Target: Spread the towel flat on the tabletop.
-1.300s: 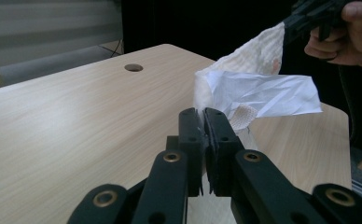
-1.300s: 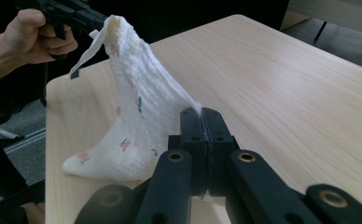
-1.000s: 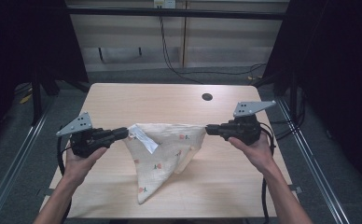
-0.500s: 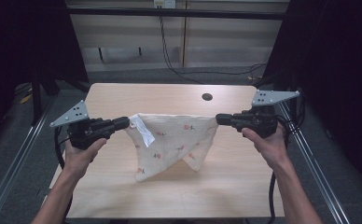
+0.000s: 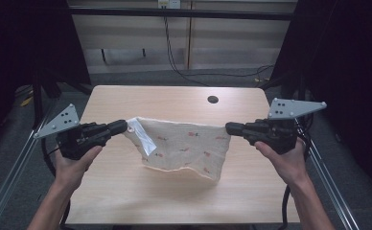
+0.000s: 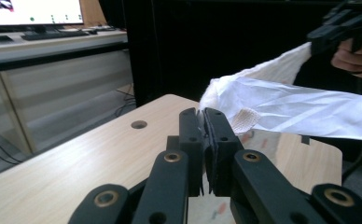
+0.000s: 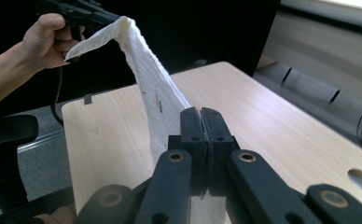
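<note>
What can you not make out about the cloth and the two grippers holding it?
- Cloth corners: pinched inside both shut jaws, both gripper views.
- Printed motifs: too small, high view.
- White label: text unreadable, high view.
- Left gripper, right gripper: pads hidden by cloth, high view.

A round hole [image 5: 213,99] is seen near the far edge of the wooden counter [image 5: 126,191]. A lit monitor [image 6: 34,11] and keyboard [image 6: 53,33] are seen beyond.
</note>
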`<action>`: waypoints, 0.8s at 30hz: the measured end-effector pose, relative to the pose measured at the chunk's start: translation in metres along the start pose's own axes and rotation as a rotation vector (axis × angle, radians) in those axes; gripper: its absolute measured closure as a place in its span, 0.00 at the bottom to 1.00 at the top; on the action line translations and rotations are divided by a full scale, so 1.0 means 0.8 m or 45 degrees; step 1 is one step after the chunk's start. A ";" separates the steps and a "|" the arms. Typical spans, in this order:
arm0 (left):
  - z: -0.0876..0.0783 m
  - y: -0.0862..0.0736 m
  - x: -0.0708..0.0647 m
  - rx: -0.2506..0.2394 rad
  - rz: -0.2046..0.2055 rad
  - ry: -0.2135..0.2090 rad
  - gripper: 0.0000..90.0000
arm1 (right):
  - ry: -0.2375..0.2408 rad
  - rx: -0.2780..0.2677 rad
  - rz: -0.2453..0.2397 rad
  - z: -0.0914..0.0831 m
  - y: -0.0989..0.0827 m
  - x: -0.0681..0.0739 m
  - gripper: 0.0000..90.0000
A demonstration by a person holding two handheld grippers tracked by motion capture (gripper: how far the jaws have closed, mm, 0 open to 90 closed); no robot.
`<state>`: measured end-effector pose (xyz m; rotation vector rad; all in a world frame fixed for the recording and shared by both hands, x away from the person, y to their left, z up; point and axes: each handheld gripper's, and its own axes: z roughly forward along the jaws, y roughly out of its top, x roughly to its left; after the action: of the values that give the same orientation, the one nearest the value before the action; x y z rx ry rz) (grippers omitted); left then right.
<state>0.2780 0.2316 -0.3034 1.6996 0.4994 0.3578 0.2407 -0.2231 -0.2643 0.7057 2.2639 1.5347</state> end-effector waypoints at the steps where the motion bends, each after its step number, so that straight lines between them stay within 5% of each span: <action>1: -0.003 0.004 -0.002 -0.007 -0.007 -0.021 0.96 | 0.000 -0.005 -0.011 -0.003 0.002 0.005 0.99; 6: -0.008 0.011 -0.014 -0.003 0.024 -0.015 0.96 | 0.045 -0.064 -0.047 -0.015 0.011 0.027 0.99; 8: -0.001 0.002 -0.008 0.025 0.006 -0.009 0.96 | 0.014 -0.024 -0.053 -0.009 0.005 0.028 0.99; 16: 0.038 -0.047 0.021 0.135 -0.121 -0.018 0.96 | -0.012 0.043 0.128 0.024 -0.046 -0.027 0.99; 24: 0.068 -0.067 0.036 0.188 -0.151 0.005 0.96 | -0.064 0.066 0.206 0.048 -0.073 -0.062 0.99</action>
<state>0.3227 0.2079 -0.3670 1.8025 0.6397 0.2433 0.2887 -0.2391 -0.3332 0.9522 2.2644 1.5148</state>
